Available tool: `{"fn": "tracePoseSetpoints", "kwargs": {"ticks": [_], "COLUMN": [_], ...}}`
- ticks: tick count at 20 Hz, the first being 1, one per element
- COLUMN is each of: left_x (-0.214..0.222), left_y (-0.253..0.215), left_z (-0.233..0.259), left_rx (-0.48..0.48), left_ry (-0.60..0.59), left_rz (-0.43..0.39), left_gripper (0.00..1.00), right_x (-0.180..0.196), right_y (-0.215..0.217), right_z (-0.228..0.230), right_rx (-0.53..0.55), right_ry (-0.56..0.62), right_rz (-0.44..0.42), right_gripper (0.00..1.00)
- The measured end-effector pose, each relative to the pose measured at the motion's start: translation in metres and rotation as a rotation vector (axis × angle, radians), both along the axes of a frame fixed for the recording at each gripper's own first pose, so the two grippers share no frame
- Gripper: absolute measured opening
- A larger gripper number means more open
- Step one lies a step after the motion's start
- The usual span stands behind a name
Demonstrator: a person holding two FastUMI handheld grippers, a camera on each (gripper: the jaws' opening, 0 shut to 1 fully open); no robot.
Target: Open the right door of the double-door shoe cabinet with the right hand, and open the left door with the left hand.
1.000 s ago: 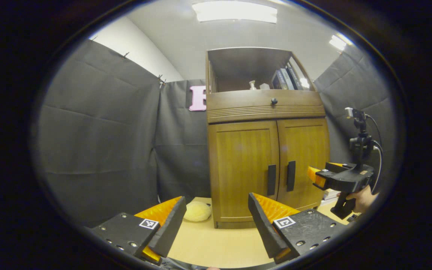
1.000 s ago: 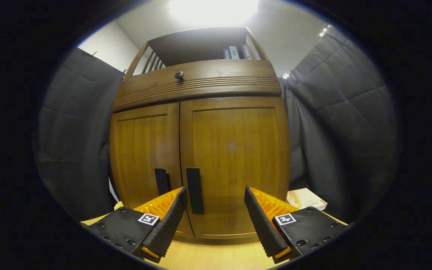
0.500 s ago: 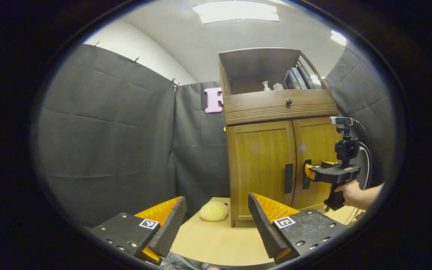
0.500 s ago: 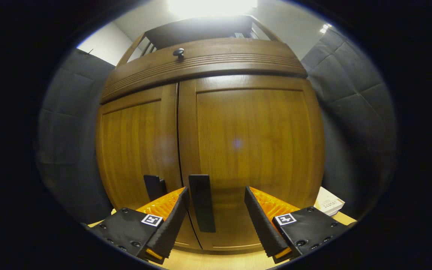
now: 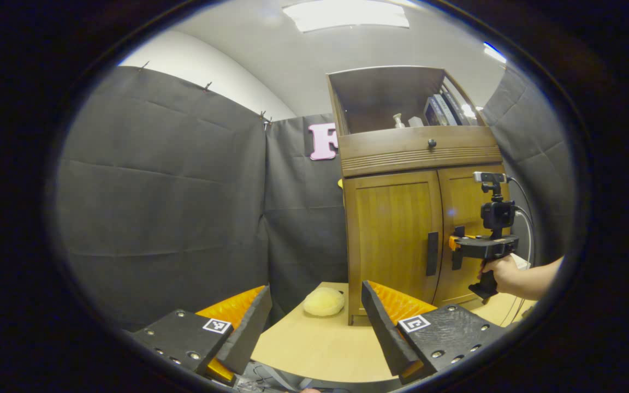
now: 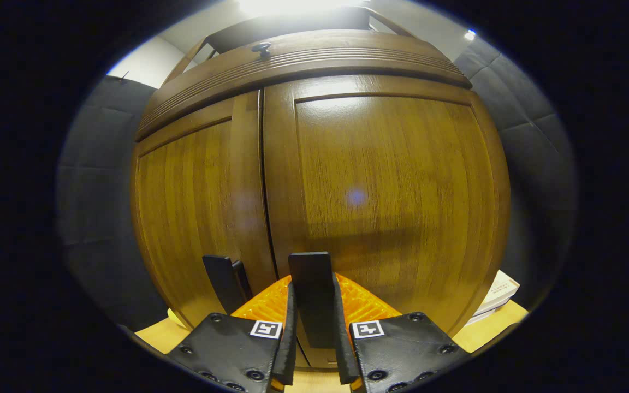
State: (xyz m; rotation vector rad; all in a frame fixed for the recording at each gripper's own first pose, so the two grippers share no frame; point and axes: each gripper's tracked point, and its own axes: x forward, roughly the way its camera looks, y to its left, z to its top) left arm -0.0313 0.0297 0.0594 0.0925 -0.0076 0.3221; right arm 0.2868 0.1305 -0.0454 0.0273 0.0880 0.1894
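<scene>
Gripping right door handle [image 6: 313, 297], right tool [image 6: 313, 349] clamped around it

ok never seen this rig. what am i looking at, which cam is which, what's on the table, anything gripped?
There is no robot arm here. A person holds a two-finger gripper in each hand, and a fisheye camera rides on each one, looking forward along its fingers.

In the left gripper view, the left gripper is open and holds nothing. It sits back from the shoe cabinet, which stands on a light wooden table beside a pale yellow fluffy ball. Farther off, a hand holds the right gripper at the cabinet doors.

The right gripper view is close up against the cabinet. The right gripper is shut on the right door handle, a dark vertical bar. The left door handle is untouched, and both doors look closed.
</scene>
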Motion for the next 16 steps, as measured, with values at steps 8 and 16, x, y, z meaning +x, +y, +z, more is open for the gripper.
{"fn": "tracePoseSetpoints", "kwargs": {"ticks": [8, 16], "left_x": [-0.001, 0.005], "left_y": [-0.004, -0.010], "left_z": [0.008, 0.020], "left_rx": [-0.026, -0.023], "left_ry": [-0.013, -0.033], "left_rz": [-0.070, -0.186], "left_gripper": [0.96, 0.96], "right_x": [-0.034, -0.085], "right_y": [-0.006, -0.032], "right_z": [0.002, 0.005], "right_rx": [-0.003, 0.007], "right_ry": [0.012, 0.019], "right_rz": [0.060, 0.104], "right_gripper": [0.19, 0.19]}}
